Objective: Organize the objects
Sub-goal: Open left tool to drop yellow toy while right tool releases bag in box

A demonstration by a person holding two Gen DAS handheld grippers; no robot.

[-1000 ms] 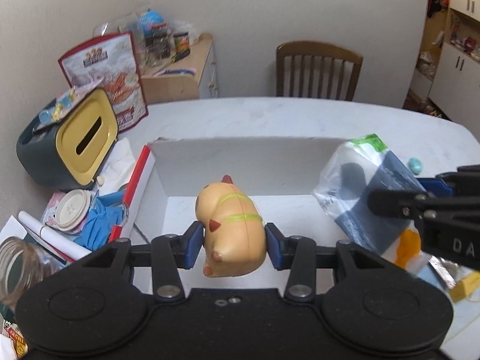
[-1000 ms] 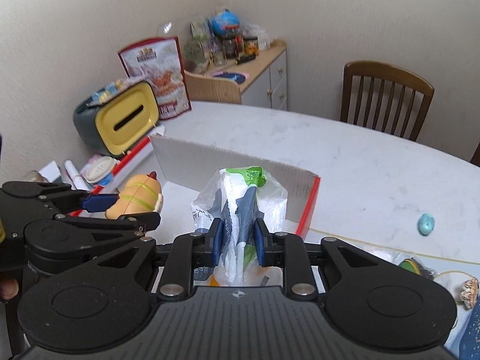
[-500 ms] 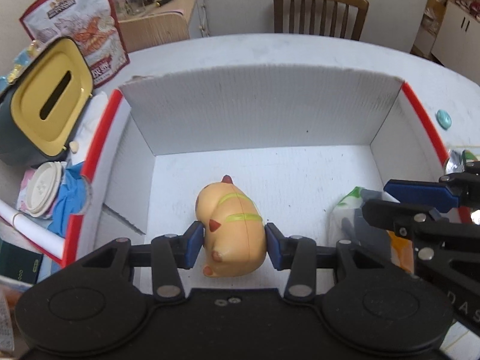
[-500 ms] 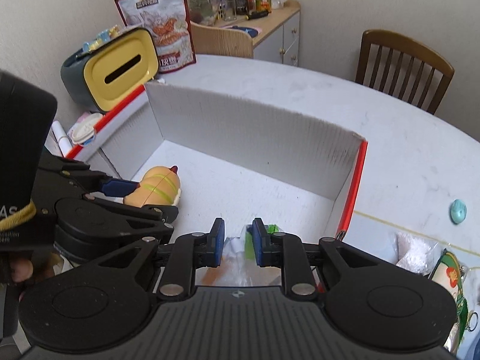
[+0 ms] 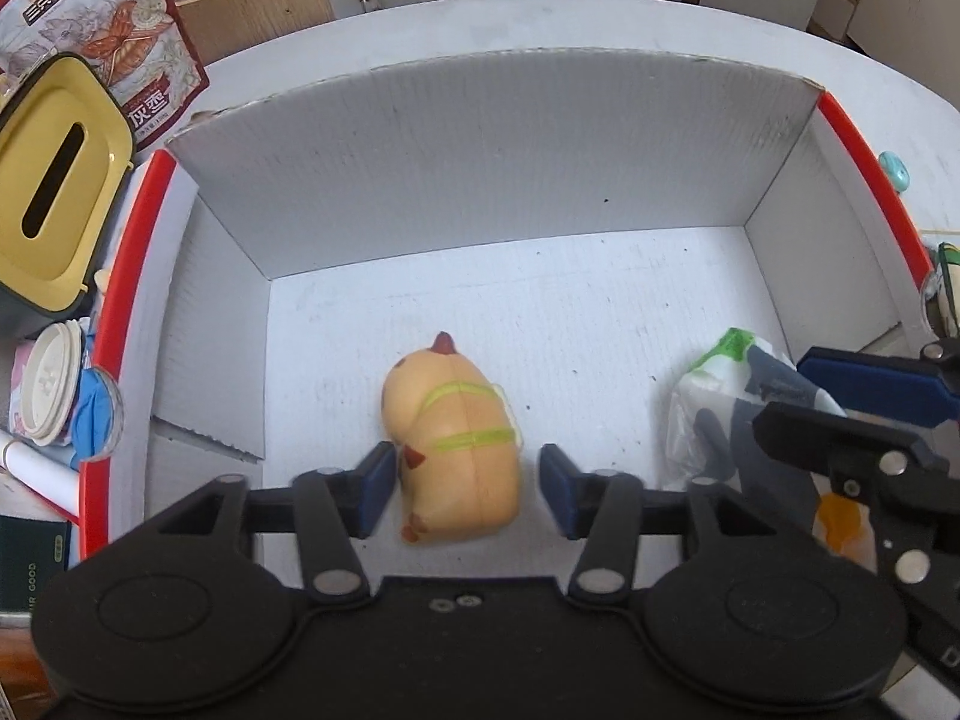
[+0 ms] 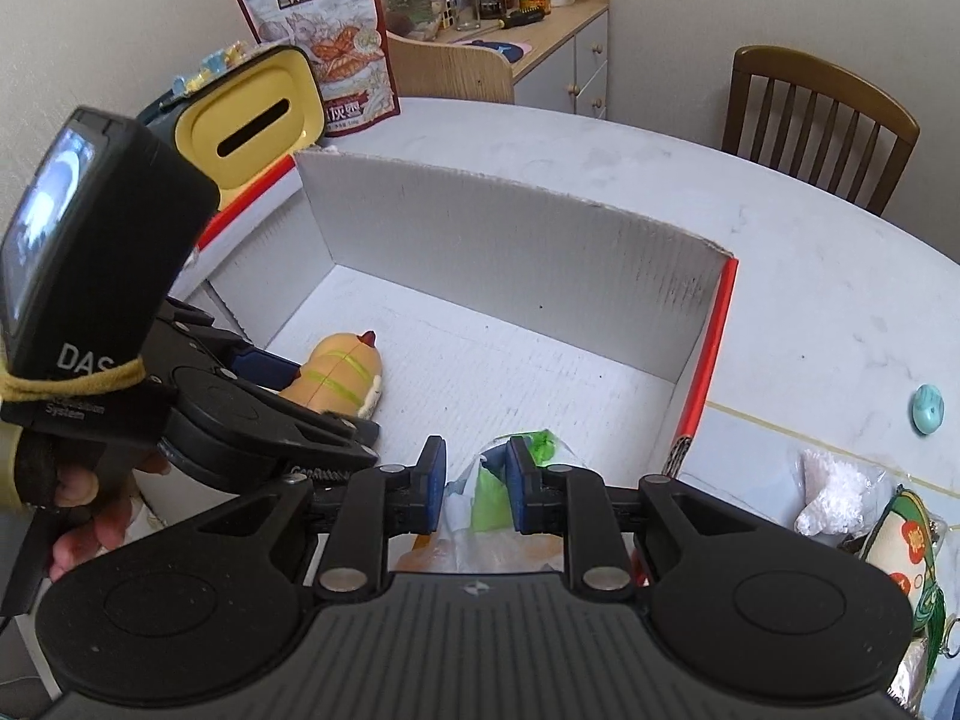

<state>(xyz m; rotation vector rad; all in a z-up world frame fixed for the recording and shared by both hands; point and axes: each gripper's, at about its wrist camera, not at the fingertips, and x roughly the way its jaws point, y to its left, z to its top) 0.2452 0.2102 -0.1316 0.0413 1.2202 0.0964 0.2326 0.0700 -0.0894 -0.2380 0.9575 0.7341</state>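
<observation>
Toy and bag inside box

White round table, brown wooden chair behind, light-wood cabinet against cream walls.

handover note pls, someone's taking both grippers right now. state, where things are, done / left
Left hand-held gripper: open, jaws clear of the yellow toy, which lies on the floor of the white box.
Right hand-held gripper: shut on the plastic snack bag, low in the box's right side.
Done: toy placed.
Left: release bag, withdraw both, then probably the loose items on the table right of the box.
</observation>
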